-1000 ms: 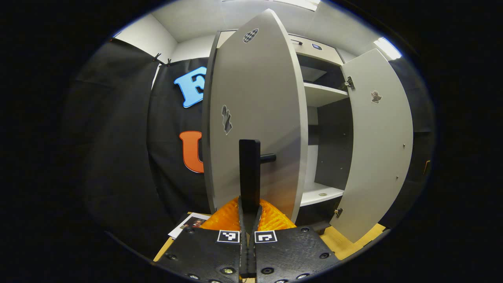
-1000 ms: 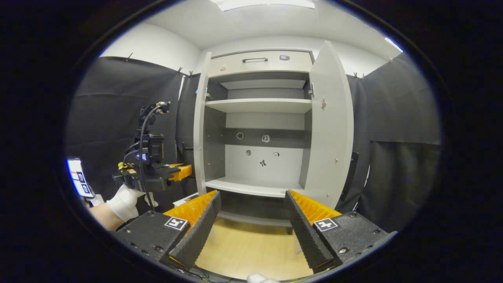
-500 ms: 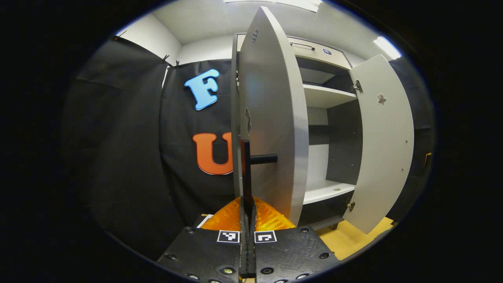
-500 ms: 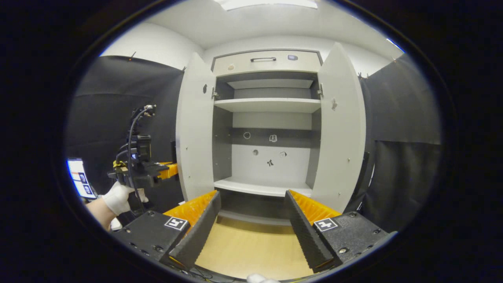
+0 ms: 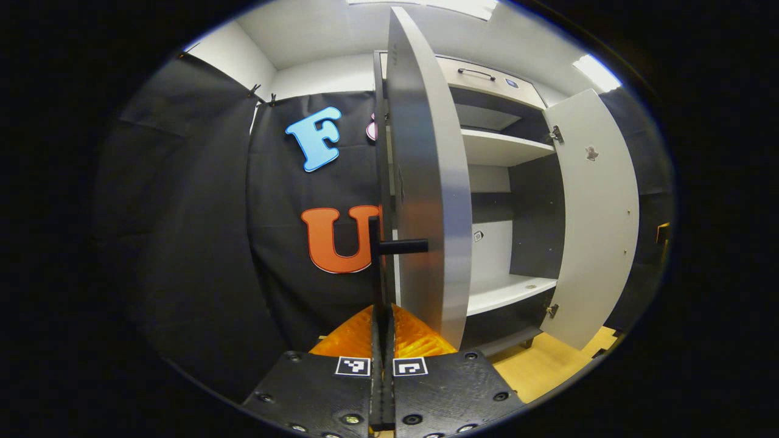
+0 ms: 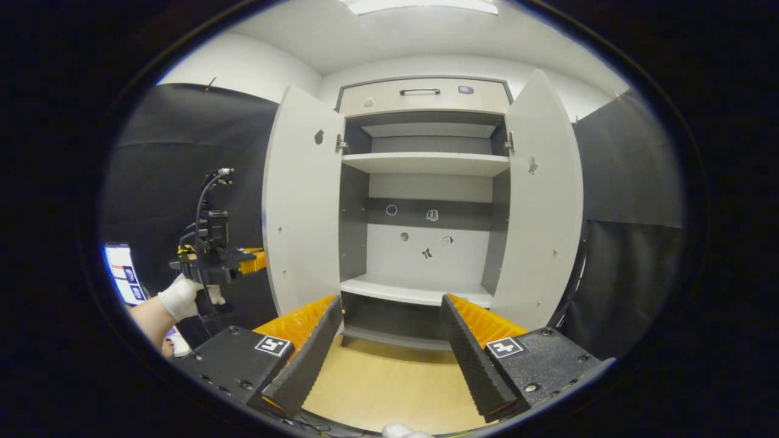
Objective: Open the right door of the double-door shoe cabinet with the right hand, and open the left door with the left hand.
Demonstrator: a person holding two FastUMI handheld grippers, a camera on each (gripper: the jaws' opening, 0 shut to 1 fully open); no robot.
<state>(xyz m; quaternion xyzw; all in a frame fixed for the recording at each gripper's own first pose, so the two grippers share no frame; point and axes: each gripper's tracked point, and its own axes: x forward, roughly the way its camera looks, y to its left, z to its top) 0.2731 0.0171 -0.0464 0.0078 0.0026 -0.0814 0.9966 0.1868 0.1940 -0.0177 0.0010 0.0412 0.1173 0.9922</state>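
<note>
Now we see the shoe cabinet (image 6: 426, 201) with both doors swung wide. In the right gripper view the left door (image 6: 302, 207) and the right door (image 6: 541, 207) stand out to either side of the open body, and the shelves (image 6: 425, 163) inside are in plain sight, with a few small stickers (image 6: 426, 234) on the back panel. Above the opening sits a drawer front with a dark handle (image 6: 420, 92). Our right gripper (image 6: 389, 353) hovers in front of the cabinet, low over the wooden floor (image 6: 389, 389), its fingers spread well apart and touching nothing. Off to the left in that same view, a gloved hand (image 6: 181, 296) carries the left gripper (image 6: 243, 263) just beside the outer face of the left door. In the left gripper view, the left door (image 5: 429, 182) is seen nearly edge-on, with its bar handle (image 5: 382, 255) running down into the gripper; the handle's stub post (image 5: 406, 246) joins it to the door face. The left gripper (image 5: 383, 340) has its fingers pressed together on that bar, pinching it from both sides. Beyond the door edge, the right door (image 5: 593, 219) hangs open on its hinges (image 5: 555, 134).
</note>
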